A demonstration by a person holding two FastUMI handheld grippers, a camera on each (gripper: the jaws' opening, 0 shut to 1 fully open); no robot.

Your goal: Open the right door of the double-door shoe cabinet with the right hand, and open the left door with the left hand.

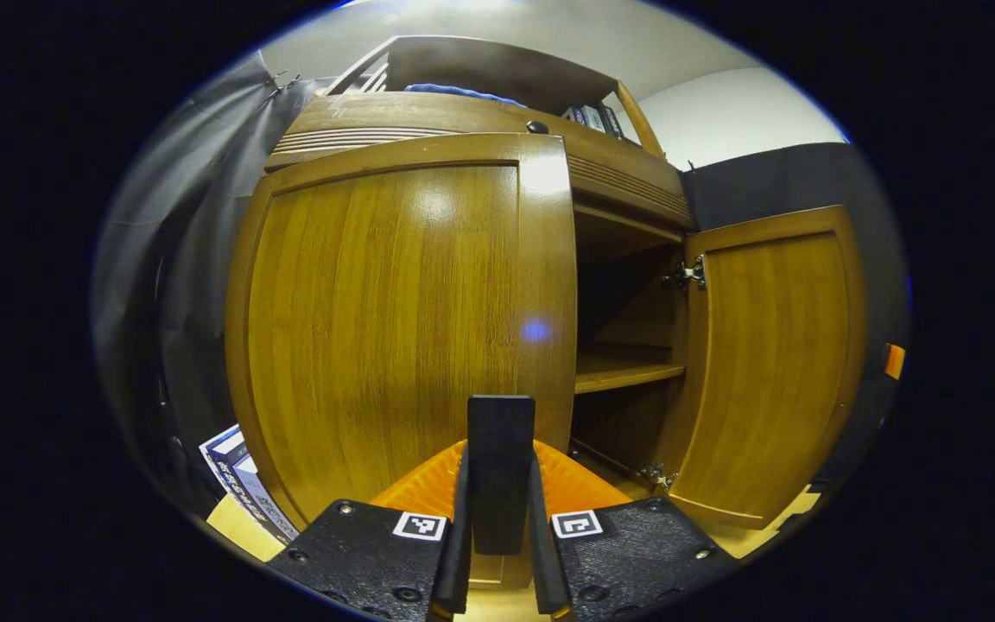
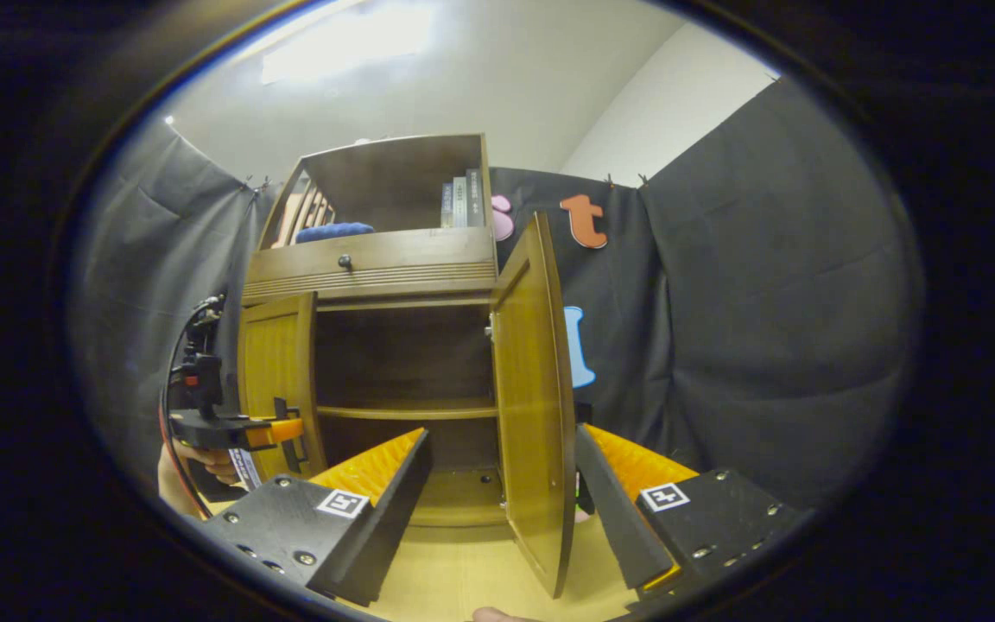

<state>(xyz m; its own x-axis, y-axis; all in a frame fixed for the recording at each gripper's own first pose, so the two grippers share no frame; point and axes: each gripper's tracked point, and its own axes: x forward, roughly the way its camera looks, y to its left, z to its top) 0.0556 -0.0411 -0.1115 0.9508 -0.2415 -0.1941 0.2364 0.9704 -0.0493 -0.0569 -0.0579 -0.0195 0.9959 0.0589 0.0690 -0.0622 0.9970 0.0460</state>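
Your brown wooden double-door shoe cabinet (image 2: pixel 377 345) stands against the dark cloth wall. Its right door (image 2: pixel 536 389) is swung wide, edge toward you between your right gripper's (image 2: pixel 502 484) spread fingers, touching neither. Its left door (image 1: pixel 402 320) stands ajar; your left gripper (image 1: pixel 500 484) has both fingers pressed on that door's free edge. An empty wooden shelf (image 2: pixel 407 410) crosses inside.
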